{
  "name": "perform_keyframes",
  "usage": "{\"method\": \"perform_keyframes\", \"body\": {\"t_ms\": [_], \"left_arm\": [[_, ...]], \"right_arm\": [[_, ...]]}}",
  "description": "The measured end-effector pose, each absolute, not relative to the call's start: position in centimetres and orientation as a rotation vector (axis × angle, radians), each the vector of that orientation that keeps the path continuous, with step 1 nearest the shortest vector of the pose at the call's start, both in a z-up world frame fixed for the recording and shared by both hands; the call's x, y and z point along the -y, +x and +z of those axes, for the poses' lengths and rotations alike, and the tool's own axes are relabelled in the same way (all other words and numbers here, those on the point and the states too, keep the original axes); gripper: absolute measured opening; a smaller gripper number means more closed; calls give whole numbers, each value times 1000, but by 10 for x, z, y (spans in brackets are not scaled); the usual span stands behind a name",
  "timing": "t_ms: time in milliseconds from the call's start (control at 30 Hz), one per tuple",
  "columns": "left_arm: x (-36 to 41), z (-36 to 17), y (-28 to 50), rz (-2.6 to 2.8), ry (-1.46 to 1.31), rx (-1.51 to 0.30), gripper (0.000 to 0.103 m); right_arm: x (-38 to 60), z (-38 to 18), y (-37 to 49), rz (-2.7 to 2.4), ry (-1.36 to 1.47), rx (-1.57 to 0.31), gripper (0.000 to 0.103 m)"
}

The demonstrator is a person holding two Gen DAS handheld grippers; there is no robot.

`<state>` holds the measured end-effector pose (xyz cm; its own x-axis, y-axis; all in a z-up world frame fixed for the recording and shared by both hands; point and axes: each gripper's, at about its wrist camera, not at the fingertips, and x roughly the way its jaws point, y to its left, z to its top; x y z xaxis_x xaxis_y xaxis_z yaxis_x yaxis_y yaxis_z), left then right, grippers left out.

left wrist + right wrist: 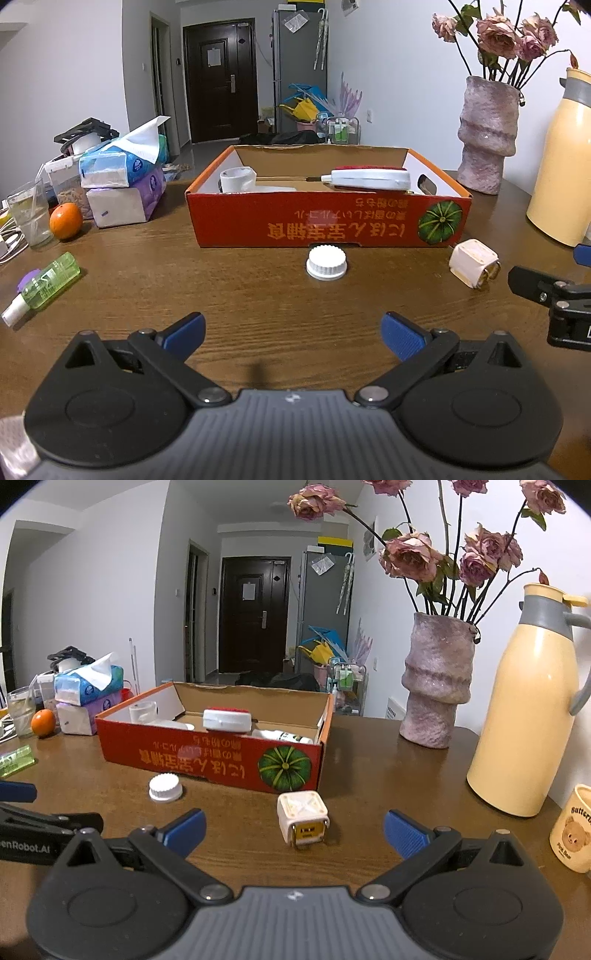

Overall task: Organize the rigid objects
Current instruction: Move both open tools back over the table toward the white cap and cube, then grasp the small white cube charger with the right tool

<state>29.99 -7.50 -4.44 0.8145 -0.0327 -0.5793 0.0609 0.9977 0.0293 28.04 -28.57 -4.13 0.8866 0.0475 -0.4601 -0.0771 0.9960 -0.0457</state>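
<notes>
Both grippers hover low over the dark brown wooden table (pixel 258 295), each with its blue-padded fingers spread wide and holding nothing: the left gripper (pixel 293 332) faces a white ribbed plastic bottle cap (pixel 326 262) lying on the wood a little ahead of it, and the right gripper (pixel 294 830) has a small white cube-shaped charger plug (pixel 303 821) sitting between its fingertips but touching neither pad. Just behind the cap and the plug stands a shallow red cardboard box printed with a green pumpkin (pixel 328 221), its front wall near the cap. Inside it lie a white and red flat handheld device (pixel 369 179), a roll of white tape (pixel 236 179) at the left end and, seen from the right wrist, a white bottle on its side (pixel 282 736). Off to the left of the box sit a green transparent spray bottle (pixel 46 284) lying flat, an orange (pixel 65 220), a drinking glass (pixel 31 218) and stacked tissue packs (pixel 123 181). On the right stand a pink textured vase of dried roses (pixel 437 679), a cream thermos jug (pixel 528 716) and a cream bear mug (pixel 574 829)
</notes>
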Motion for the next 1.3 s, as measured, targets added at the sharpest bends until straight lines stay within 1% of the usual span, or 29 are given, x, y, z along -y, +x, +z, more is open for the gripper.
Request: {"method": "perform_keyframes", "body": {"t_ms": [333,433,733,800,1033,1133,1200,1267,1300], "left_arm": [[78,-49,306,-34,52,-627,103],[76,-53,314,-30,39,-646,103],[81,-54,324,-16,49,-647,103],[81,-54,326,-13,50,-645,103],[83,-55,332,-8,51,-648,103],[84,-56,333,-9,52,-649,103],[85,-56,334,-10,54,-649,103],[86,-56,335,-10,56,-649,103],[86,-57,336,-11,56,-650,103]], "right_arm": [[289,-50,284,49,-68,-472,101],[291,-56,295,46,-81,-485,96],[297,-72,338,37,-105,-518,94],[298,-77,351,32,-106,-542,85],[298,-88,378,28,-97,-603,85],[298,-90,383,32,-91,-615,81],[298,-92,387,38,-88,-637,71],[298,-94,391,46,-76,-660,65],[299,-93,391,50,-65,-658,64]]}}
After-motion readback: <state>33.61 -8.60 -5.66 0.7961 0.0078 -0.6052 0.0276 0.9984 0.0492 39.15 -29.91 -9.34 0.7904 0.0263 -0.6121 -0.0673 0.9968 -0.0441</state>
